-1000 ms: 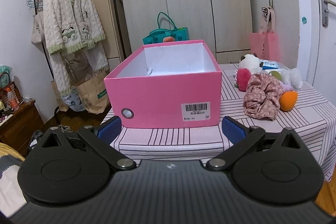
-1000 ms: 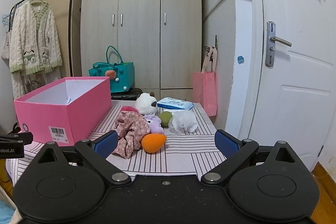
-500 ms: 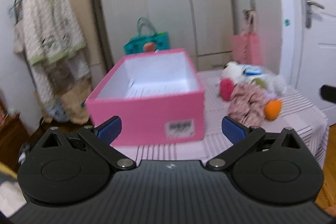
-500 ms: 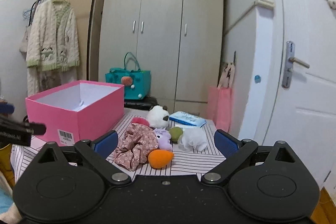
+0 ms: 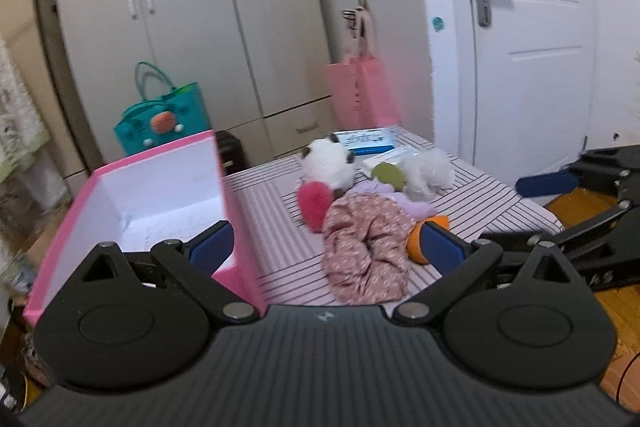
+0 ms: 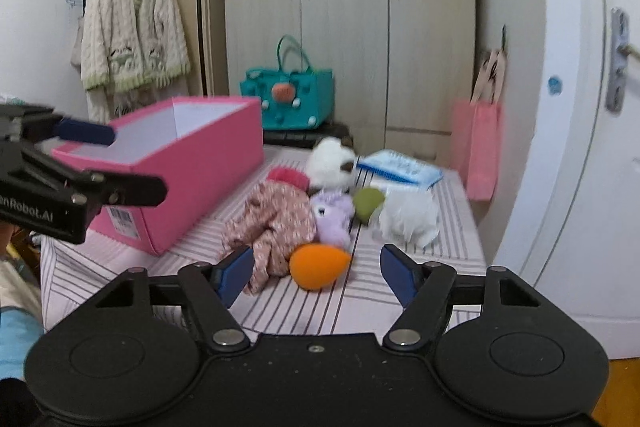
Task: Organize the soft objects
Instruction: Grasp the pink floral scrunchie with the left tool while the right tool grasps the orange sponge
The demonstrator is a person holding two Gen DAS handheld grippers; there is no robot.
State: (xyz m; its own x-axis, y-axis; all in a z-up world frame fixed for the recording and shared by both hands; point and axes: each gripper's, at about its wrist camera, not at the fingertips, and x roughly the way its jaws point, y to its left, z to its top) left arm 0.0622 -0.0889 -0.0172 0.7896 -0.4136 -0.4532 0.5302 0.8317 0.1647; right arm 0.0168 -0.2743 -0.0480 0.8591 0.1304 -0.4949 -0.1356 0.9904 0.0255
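A pile of soft things lies on the striped table [image 6: 360,299]: a pink floral cloth [image 6: 276,219] [image 5: 364,239], an orange sponge [image 6: 318,265] [image 5: 416,243], a purple plush [image 6: 334,215], a green sponge [image 6: 368,203], a white puff [image 6: 406,217], a white plush [image 6: 330,163] and a red fluffy toy [image 5: 314,201]. An open, empty pink box [image 6: 192,163] [image 5: 156,195] stands left of them. My right gripper [image 6: 316,273] is open, just short of the orange sponge. My left gripper [image 5: 324,247] is open above the table's front, facing the floral cloth.
A blue-white tissue pack [image 6: 400,169] lies behind the pile. A teal bag [image 6: 288,99] and wardrobe stand behind the table. A pink bag [image 6: 478,143] hangs at right by the door. A coat rack [image 6: 132,35] stands at left.
Both grippers have moved in toward the soft pile. The left one swung right from in front of the box; the right one came closer to the orange sponge. Both stayed open.
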